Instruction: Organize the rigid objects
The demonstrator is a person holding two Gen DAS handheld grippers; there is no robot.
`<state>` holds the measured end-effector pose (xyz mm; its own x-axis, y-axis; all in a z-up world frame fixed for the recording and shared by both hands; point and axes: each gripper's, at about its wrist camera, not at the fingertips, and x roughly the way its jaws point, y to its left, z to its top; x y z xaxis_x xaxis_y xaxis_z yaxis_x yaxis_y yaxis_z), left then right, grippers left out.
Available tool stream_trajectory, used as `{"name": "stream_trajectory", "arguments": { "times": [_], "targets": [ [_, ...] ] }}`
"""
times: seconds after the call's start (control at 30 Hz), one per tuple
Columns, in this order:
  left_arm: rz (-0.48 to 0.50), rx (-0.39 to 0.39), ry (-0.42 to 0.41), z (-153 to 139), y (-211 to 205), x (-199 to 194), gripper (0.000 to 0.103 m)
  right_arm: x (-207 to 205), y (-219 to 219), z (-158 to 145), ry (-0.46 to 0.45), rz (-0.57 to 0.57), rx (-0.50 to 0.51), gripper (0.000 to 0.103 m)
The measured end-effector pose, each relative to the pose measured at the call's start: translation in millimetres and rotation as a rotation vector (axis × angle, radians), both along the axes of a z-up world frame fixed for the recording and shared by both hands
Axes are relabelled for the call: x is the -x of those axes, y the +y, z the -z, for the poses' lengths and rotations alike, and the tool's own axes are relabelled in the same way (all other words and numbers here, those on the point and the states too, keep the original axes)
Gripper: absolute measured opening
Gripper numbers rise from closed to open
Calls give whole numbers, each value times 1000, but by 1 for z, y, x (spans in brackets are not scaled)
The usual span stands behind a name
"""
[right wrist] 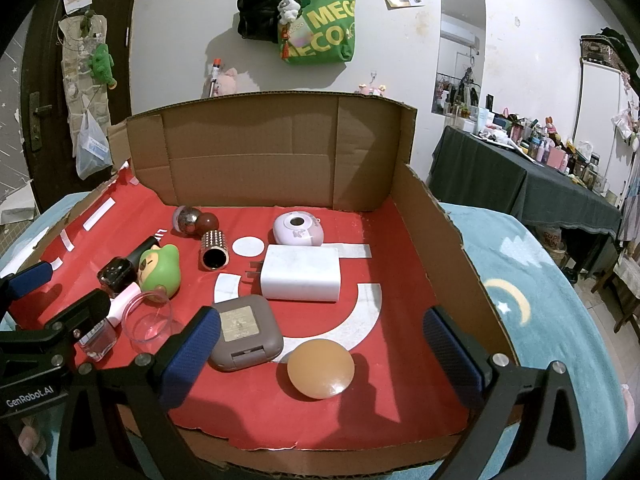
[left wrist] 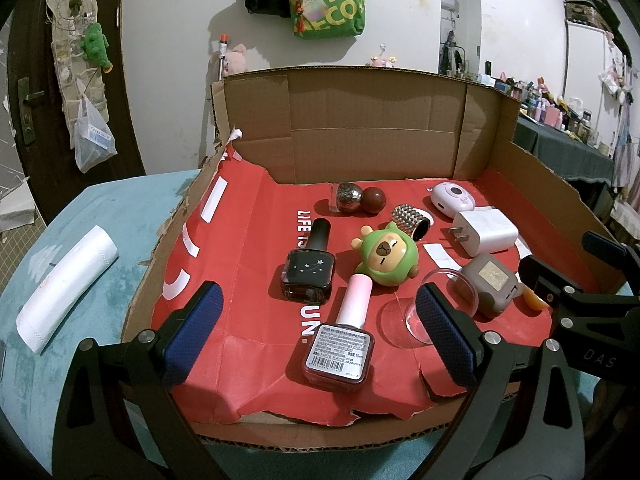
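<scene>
Two grippers (left wrist: pixel 320 320) (right wrist: pixel 320 344) wide open, empty, pink-capped bottle (left wrist: pixel 344 340) lying flat, cap pointing away toward box's back wall (left wrist: pixel 360 128)

Open cardboard box (right wrist: pixel 436 236), red-lined, holding: pink-capped nail polish bottle (left wrist: pixel 340 344) lying label-up, front left; black polish bottle (left wrist: pixel 307 270) lying beside it; green capybara figurine (left wrist: pixel 386 256), centre; clear cup (left wrist: pixel 436 304) tipped on its side; brown square case (right wrist: pixel 244 332); orange dome (right wrist: pixel 320 368), front; white charger (right wrist: pixel 300 272); studded cylinder (right wrist: pixel 215 250); pink round device (right wrist: pixel 298 230), rear; two small balls (left wrist: pixel 360 198), rear.
</scene>
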<state>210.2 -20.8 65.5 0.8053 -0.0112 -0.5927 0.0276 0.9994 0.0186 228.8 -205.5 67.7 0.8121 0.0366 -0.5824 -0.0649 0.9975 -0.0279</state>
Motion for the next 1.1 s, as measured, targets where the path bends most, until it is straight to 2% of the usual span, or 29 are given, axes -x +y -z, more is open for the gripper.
{"name": "stream_trajectory", "arguments": {
  "times": [0.53, 0.7, 0.83, 0.97, 1.1],
  "targets": [
    [10, 22, -3, -1, 4, 4, 98, 4, -1, -1, 3, -9, -3, 103],
    [-20, 12, -26, -14, 12, 27, 98, 34, 0, -14, -15, -9, 14, 103],
    [-21, 10, -13, -23, 17, 54, 98, 69, -3, -22, 2, -28, -18, 103],
    [4, 65, 51, -25, 20, 77, 98, 95, -7, -18, 37, -32, -26, 103],
    [1, 90, 64, -30, 22, 92, 98, 111, -14, -17, 72, -26, -55, 103]
  ]
}}
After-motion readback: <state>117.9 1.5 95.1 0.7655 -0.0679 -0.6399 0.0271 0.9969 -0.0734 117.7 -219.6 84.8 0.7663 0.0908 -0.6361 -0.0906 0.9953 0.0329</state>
